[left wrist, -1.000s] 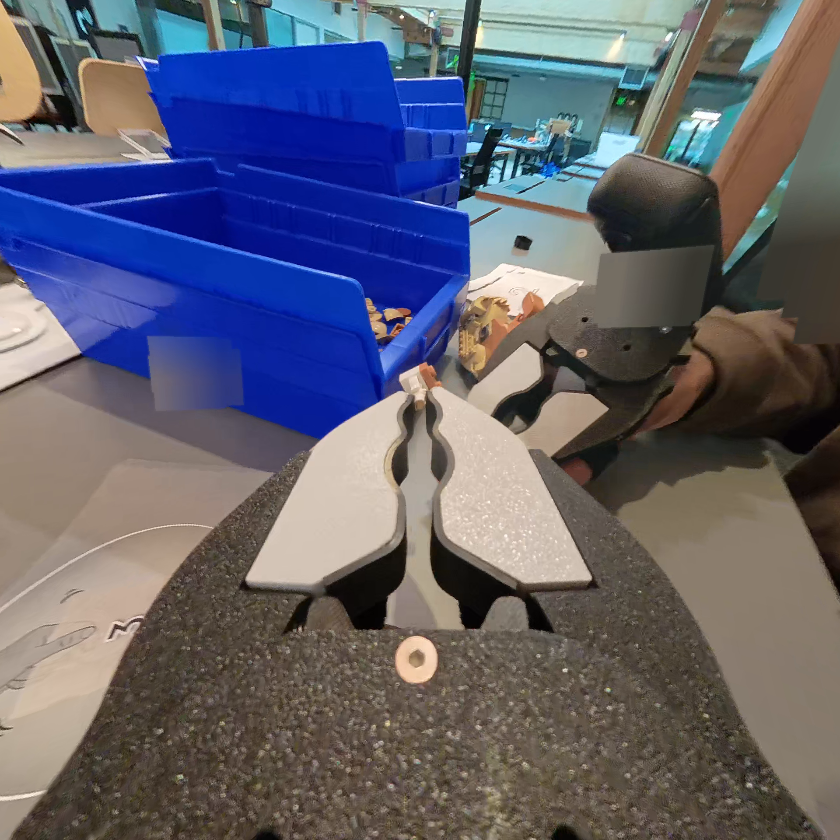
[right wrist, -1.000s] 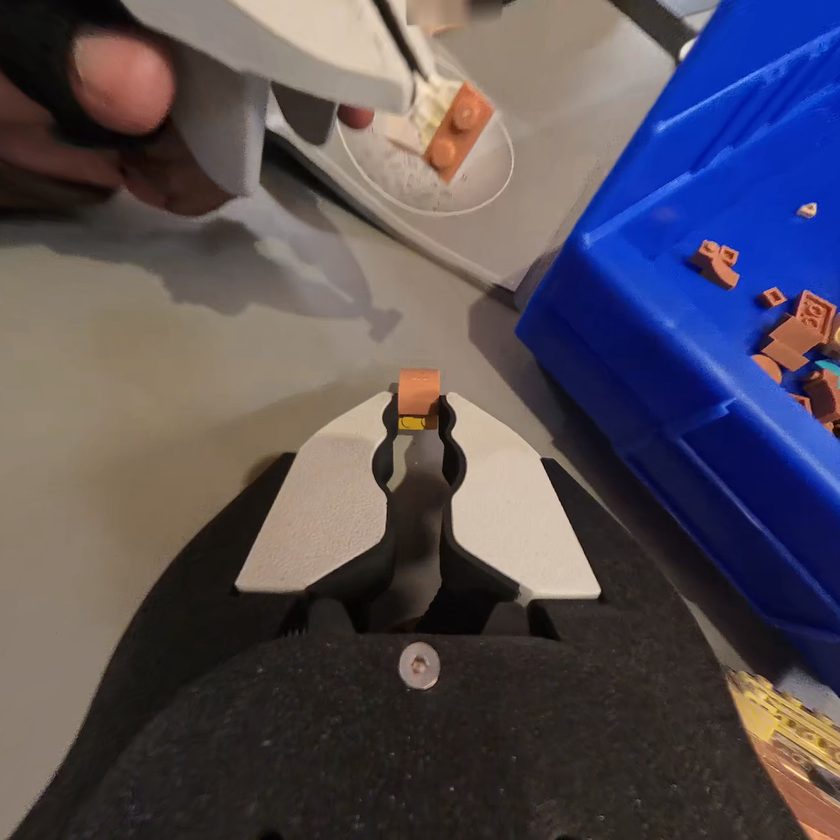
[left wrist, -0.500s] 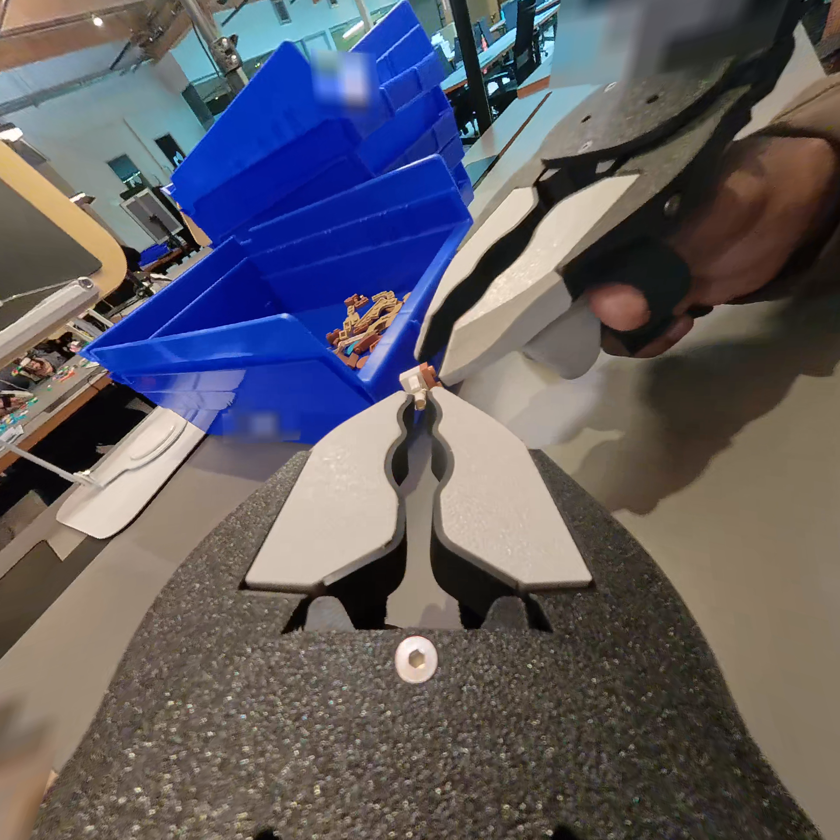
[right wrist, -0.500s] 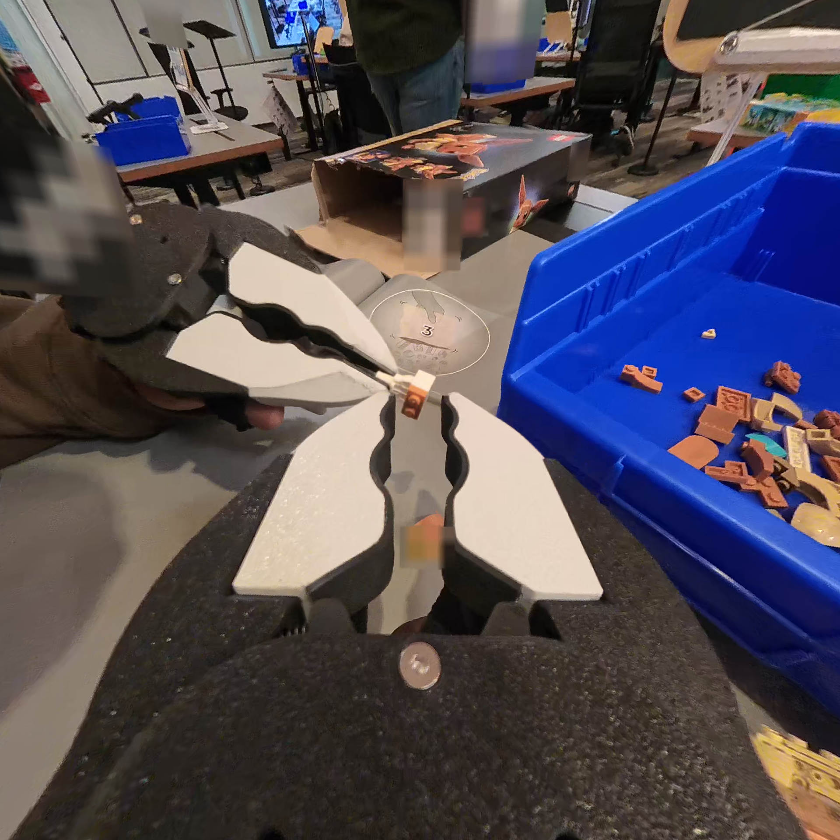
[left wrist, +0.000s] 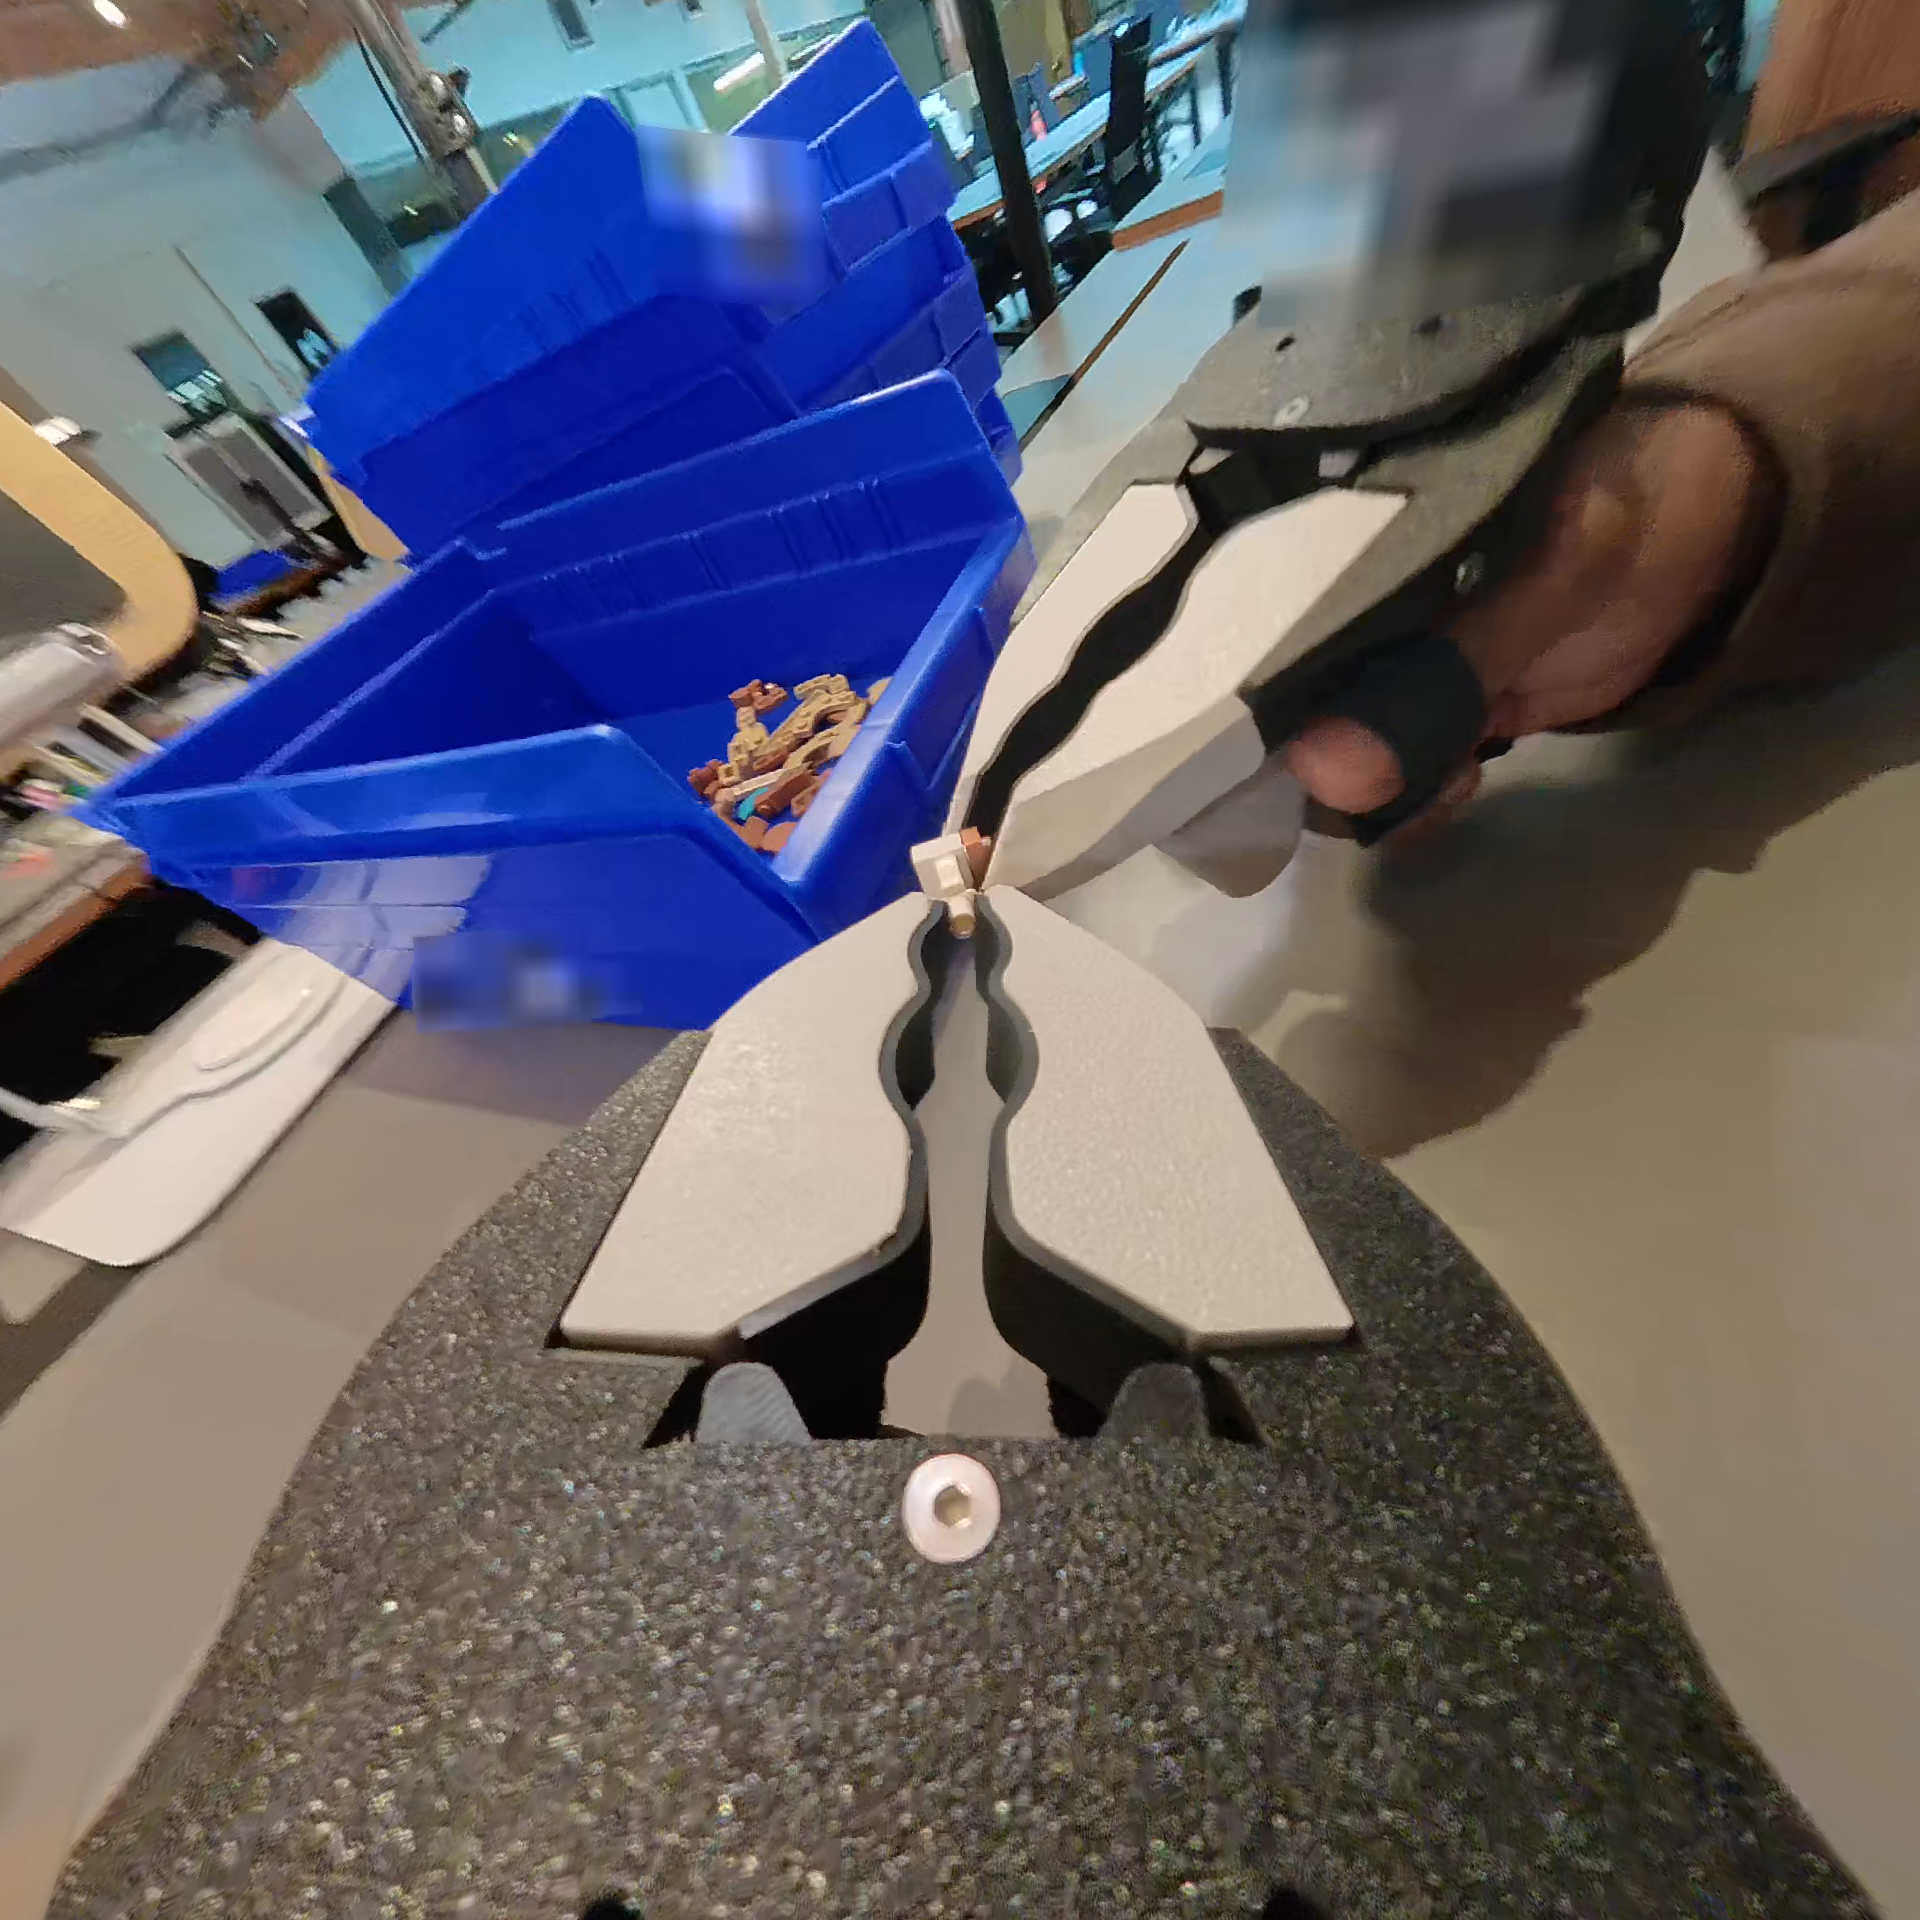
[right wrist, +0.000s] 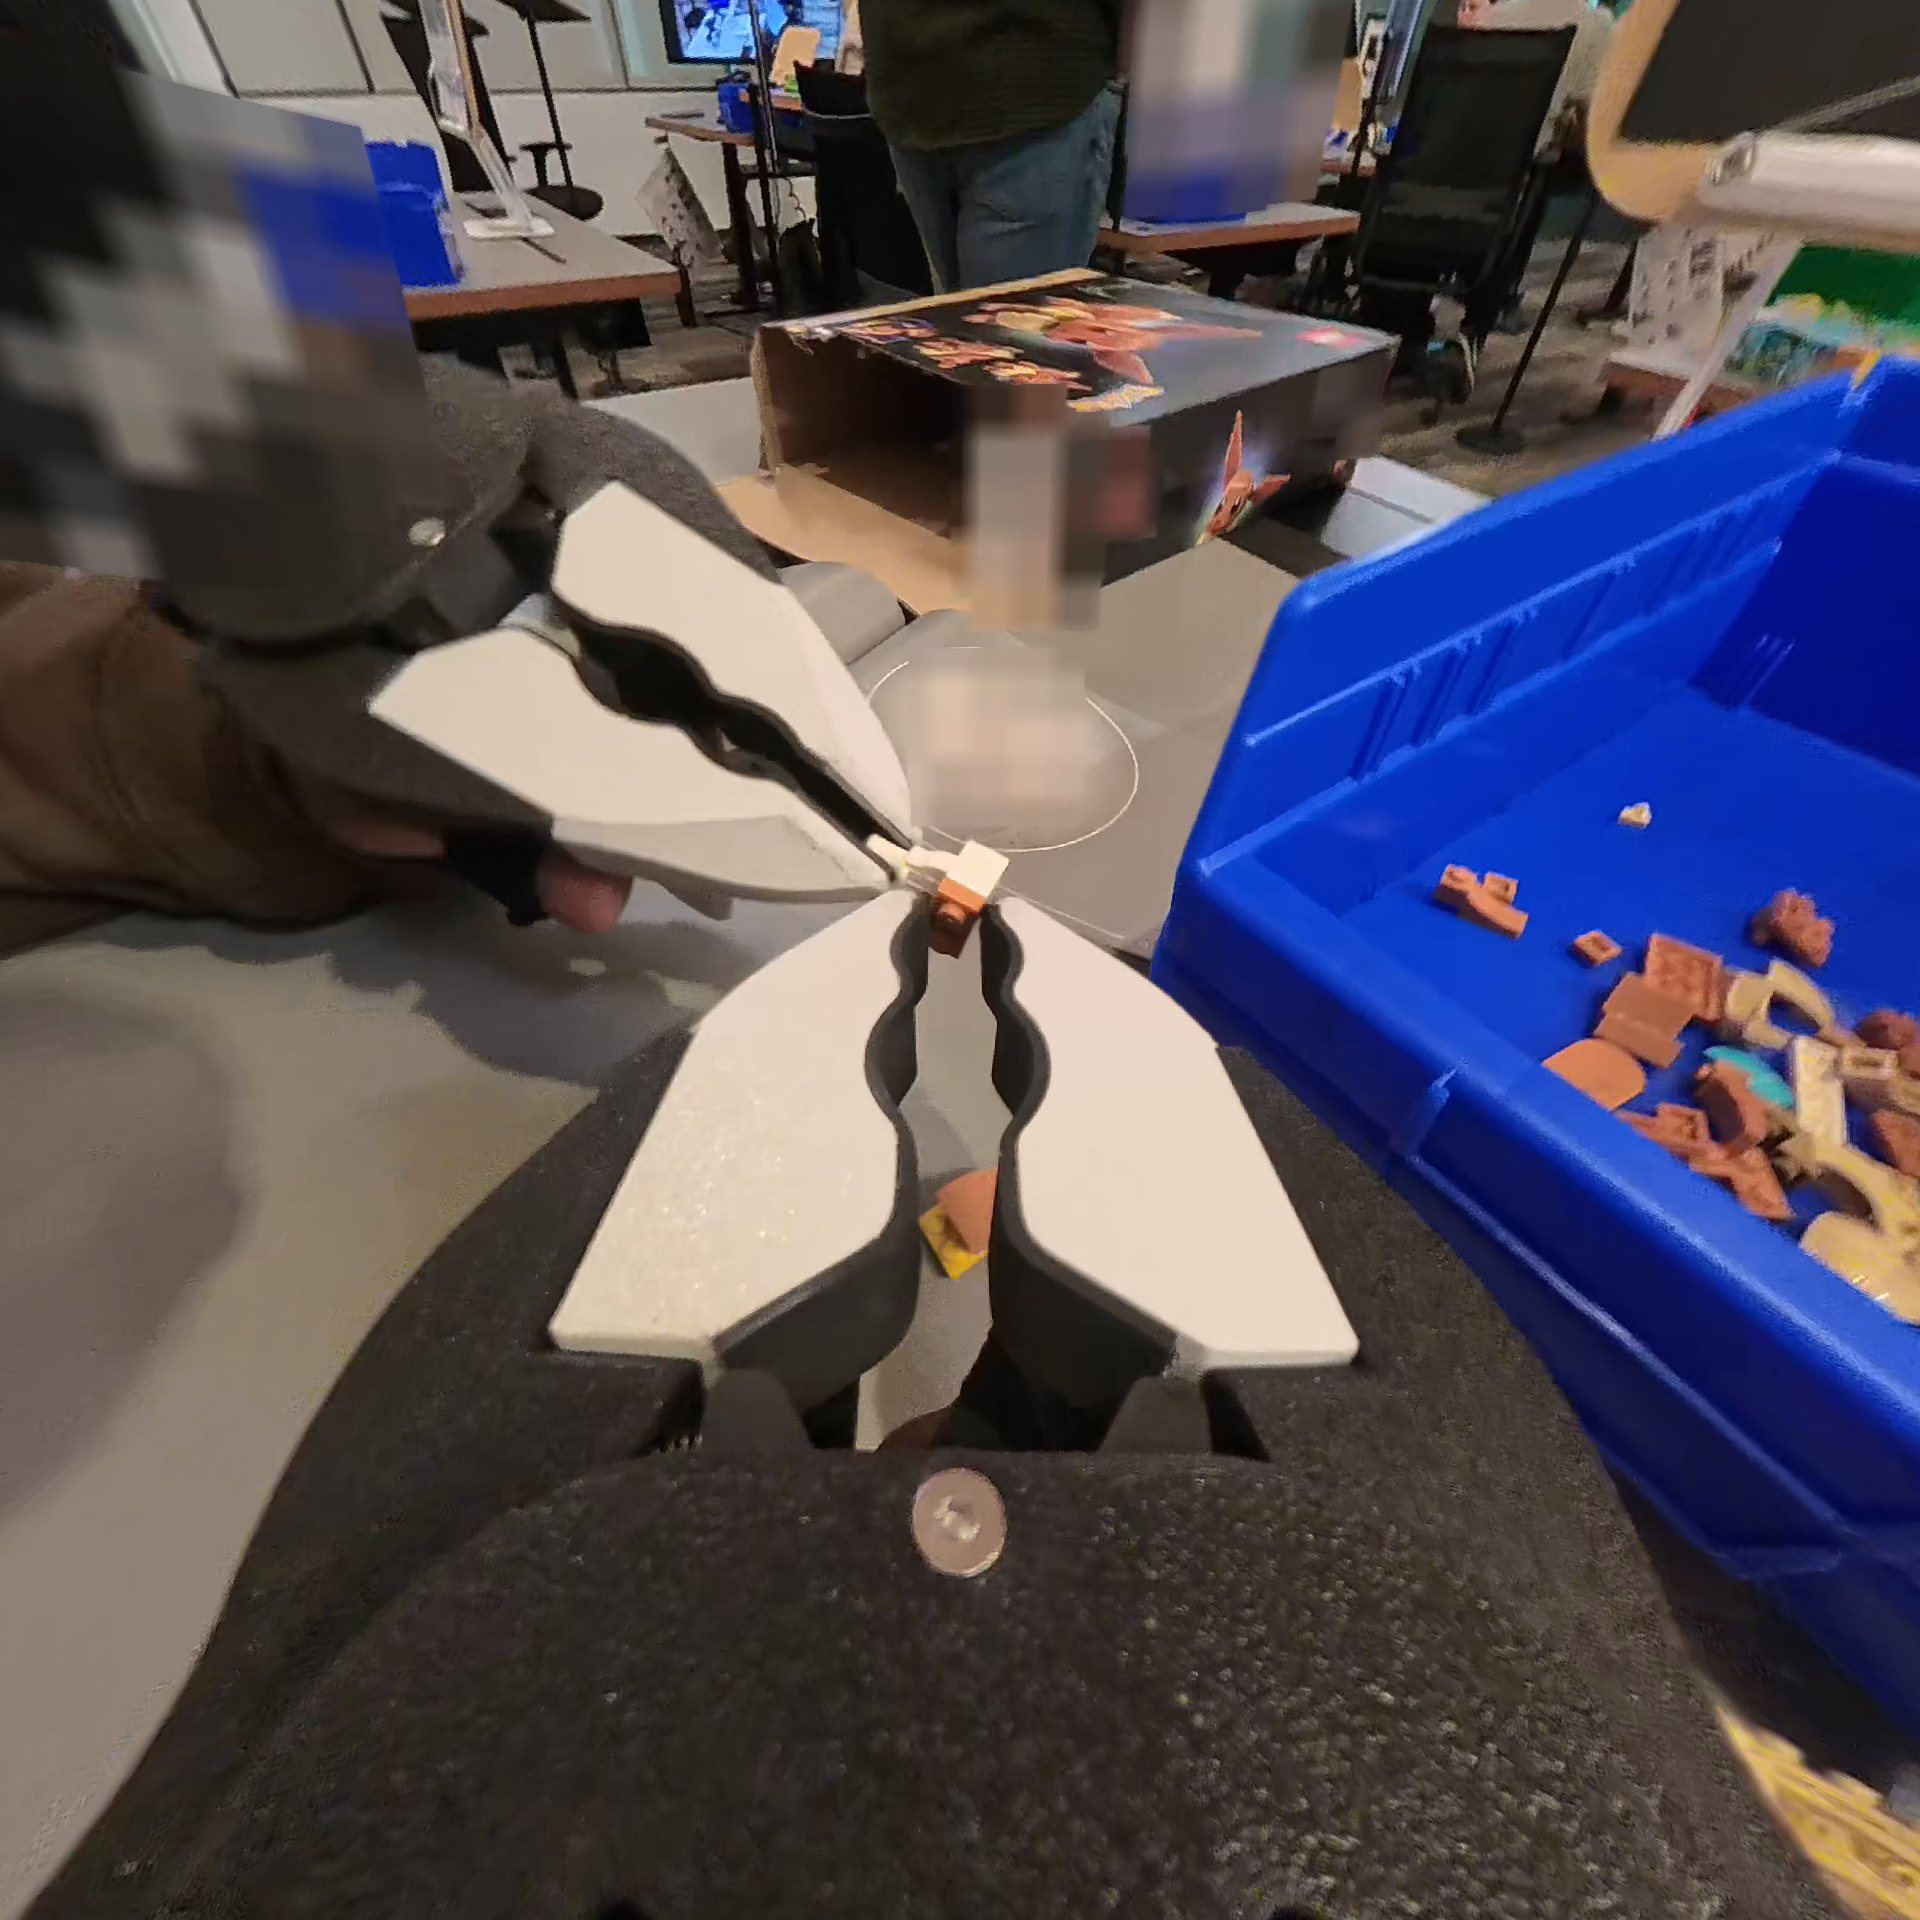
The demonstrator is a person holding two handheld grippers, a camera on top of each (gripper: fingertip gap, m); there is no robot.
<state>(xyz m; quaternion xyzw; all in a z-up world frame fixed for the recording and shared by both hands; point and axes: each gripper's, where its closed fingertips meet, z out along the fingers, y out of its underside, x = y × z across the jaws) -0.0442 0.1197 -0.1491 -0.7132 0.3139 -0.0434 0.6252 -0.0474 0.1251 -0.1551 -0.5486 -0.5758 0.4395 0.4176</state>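
My left gripper [left wrist: 961,916] is shut on the thin peg of a small white brick [left wrist: 941,864], which has a small brown brick [left wrist: 975,840] fixed to it. My right gripper [right wrist: 951,920] meets it tip to tip and is shut on that brown brick [right wrist: 951,916], just under the white brick [right wrist: 982,868]. The right gripper's fingertips [left wrist: 1013,847] show in the left wrist view, and the left gripper's fingertips [right wrist: 831,852] in the right wrist view. A small orange and yellow piece [right wrist: 961,1216] lies on the grey table below the right fingers.
A blue bin [right wrist: 1351,997] with several brown and tan bricks stands close on the right; it also shows in the left wrist view [left wrist: 582,831] with more blue bins stacked behind. An open cardboard box [right wrist: 1039,416] and a person stand beyond.
The right gripper opened, and the orange and yellow piece it held left its grasp and now lies on the table. It swung up to the left gripper and closed on the brown brick.
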